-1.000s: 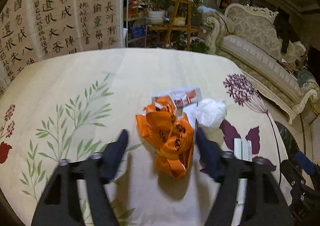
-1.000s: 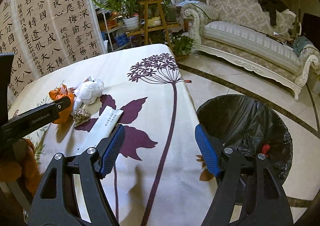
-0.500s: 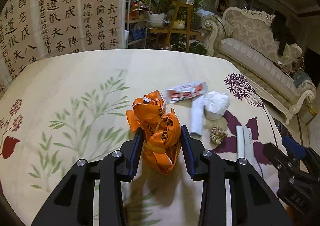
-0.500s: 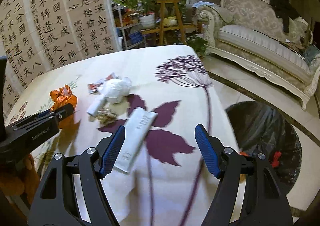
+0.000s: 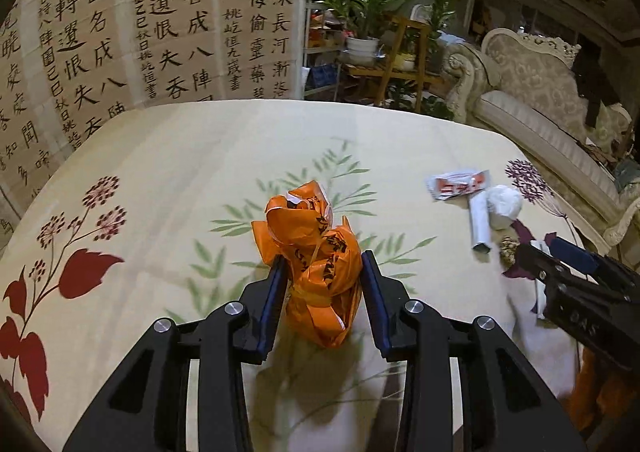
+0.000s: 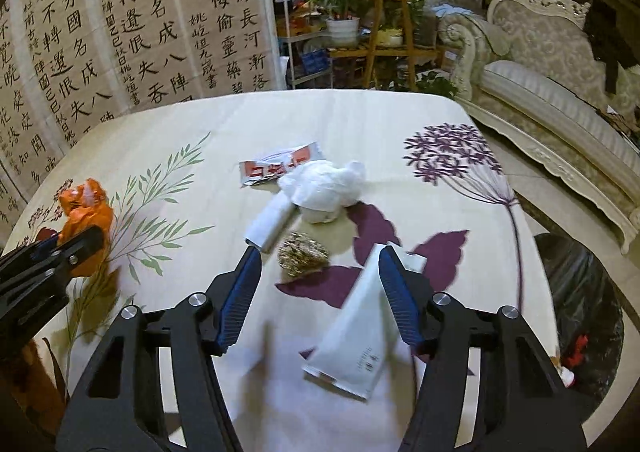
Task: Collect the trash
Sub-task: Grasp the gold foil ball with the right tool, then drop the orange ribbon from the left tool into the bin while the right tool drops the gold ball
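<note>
I hold the orange bag (image 5: 320,268) pinched between the pads of my left gripper (image 5: 324,292), above the flowered tablecloth (image 5: 168,171). My right gripper (image 6: 320,288) is closing, its jaws half-wide over a speckled wad (image 6: 302,258) and the upper end of a white packet (image 6: 356,324); the right finger crosses the packet, yet I cannot tell whether either pad presses it.

The step in hand, as I judge it, is a double pickup. Next, the right jaws need to settle on one piece, then both loads go to the black-lined bin (image 6: 580,292) on the floor beside the table.

A red-and-white wrapper (image 6: 280,167), a white tube (image 6: 270,221) and a crumpled tissue (image 6: 324,187) lie beyond, touching one another. The bin is cut off by my right finger and the frame's edge. The packet's print is too small to read.
</note>
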